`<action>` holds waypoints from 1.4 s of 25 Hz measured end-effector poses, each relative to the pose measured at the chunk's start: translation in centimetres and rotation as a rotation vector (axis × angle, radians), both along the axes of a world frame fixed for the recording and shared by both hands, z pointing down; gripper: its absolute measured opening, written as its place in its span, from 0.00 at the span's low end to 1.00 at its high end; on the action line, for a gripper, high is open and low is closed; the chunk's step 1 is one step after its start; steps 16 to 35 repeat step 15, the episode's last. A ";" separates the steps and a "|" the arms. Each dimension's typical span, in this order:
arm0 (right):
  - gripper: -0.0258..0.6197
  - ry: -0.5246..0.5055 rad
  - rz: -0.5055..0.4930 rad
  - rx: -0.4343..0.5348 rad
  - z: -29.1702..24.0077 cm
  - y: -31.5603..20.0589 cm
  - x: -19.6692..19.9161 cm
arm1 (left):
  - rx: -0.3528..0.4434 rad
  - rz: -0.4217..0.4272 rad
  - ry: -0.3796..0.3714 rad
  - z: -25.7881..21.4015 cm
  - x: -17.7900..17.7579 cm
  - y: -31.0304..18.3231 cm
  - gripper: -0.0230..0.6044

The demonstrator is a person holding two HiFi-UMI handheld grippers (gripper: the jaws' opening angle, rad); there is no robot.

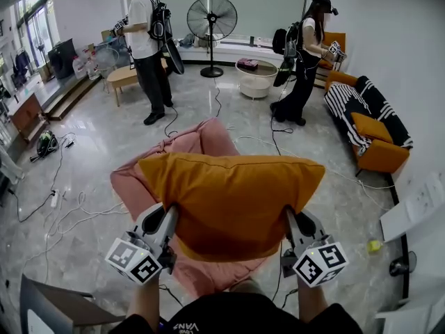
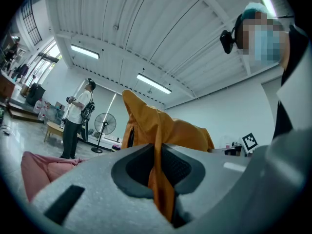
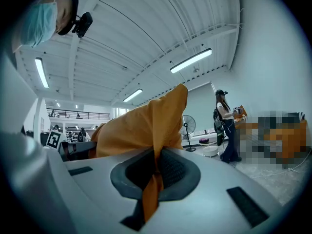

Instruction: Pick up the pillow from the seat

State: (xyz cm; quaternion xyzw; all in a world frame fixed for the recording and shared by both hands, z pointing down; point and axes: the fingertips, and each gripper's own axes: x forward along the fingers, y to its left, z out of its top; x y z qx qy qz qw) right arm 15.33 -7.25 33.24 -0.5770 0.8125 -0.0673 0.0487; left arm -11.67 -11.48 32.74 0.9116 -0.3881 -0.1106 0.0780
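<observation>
An orange pillow (image 1: 233,200) hangs in the air above the pink seat (image 1: 201,145), held up at both lower corners. My left gripper (image 1: 169,218) is shut on the pillow's near left edge, and its own view shows orange pillow fabric (image 2: 161,145) pinched between its grey jaws. My right gripper (image 1: 290,218) is shut on the near right edge. In the right gripper view the pillow cloth (image 3: 146,126) rises from between the closed jaws. Both grippers tilt upward, so their cameras face the ceiling.
The pink seat lies directly below the pillow on a glossy grey floor with cables (image 1: 62,200). Two people (image 1: 149,40) (image 1: 306,54) stand farther back. A fan (image 1: 212,19), a round white table (image 1: 256,75) and an orange sofa (image 1: 372,127) sit beyond.
</observation>
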 end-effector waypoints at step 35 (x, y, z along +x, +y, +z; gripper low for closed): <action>0.06 -0.003 0.005 -0.026 1.1 -0.5 -0.1 | -0.028 -0.003 -0.003 1.1 -0.1 -0.6 0.11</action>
